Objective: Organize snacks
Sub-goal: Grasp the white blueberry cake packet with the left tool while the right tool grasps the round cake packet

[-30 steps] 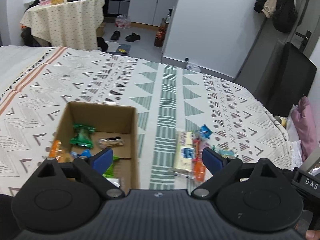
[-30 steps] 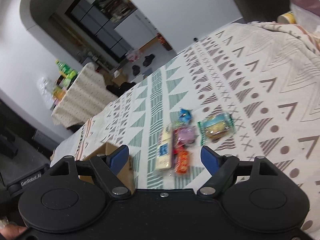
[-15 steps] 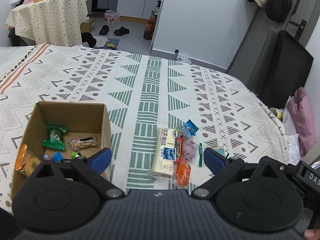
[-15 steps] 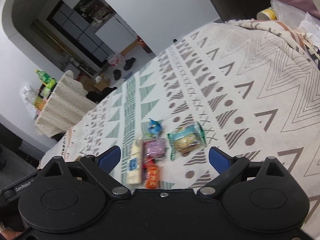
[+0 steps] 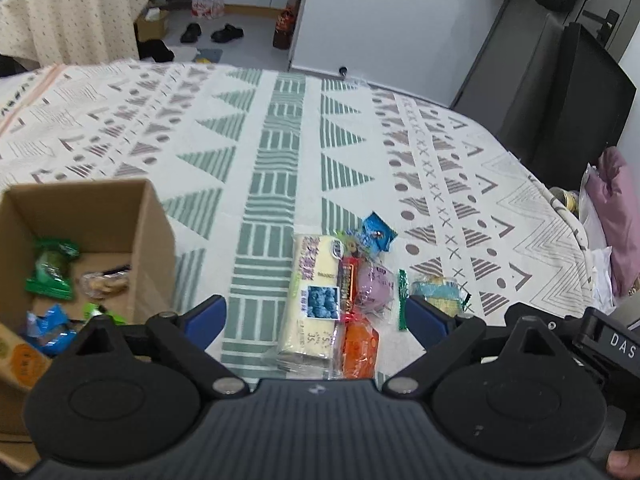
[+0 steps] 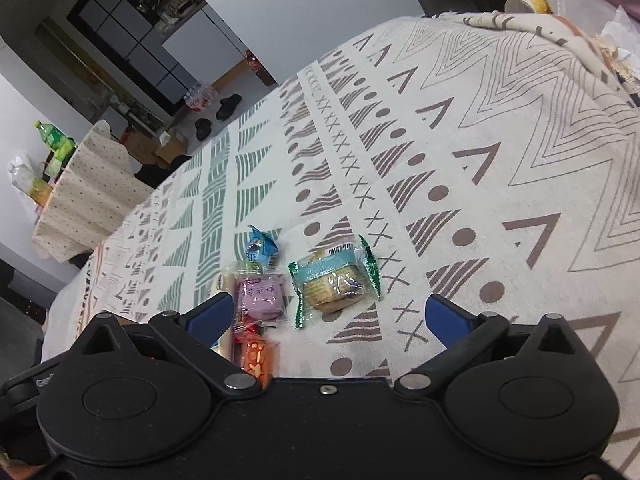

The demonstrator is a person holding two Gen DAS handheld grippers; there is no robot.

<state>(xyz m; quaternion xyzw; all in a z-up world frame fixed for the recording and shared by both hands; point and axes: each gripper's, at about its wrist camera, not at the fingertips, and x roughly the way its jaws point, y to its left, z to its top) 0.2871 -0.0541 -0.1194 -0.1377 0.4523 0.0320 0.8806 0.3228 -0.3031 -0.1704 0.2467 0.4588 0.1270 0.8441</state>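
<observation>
A pile of snacks lies on the patterned bedspread: a long pale-yellow pack (image 5: 316, 300), a purple pack (image 5: 374, 284) (image 6: 262, 294), an orange pack (image 5: 360, 346) (image 6: 256, 360), a blue candy (image 5: 378, 234) (image 6: 260, 248) and a green-edged biscuit pack (image 6: 334, 282) (image 5: 434, 286). A cardboard box (image 5: 154, 236) at the left holds several snacks, among them a green one (image 5: 50, 270). My left gripper (image 5: 316, 316) is open and empty, just above the pile. My right gripper (image 6: 326, 314) is open and empty, straddling the purple and biscuit packs.
The bedspread (image 5: 280, 152) extends far ahead. A pink bag (image 5: 616, 216) and clutter lie at the bed's right edge. A black cabinet (image 5: 568, 96) stands beyond. A clothed side table (image 5: 76, 12) with bottles stands at the back left, shoes (image 5: 212, 32) on the floor.
My left gripper has moved right from over the box to above the snack pile. My right gripper has come lower and closer to the biscuit and purple packs. Both stay open.
</observation>
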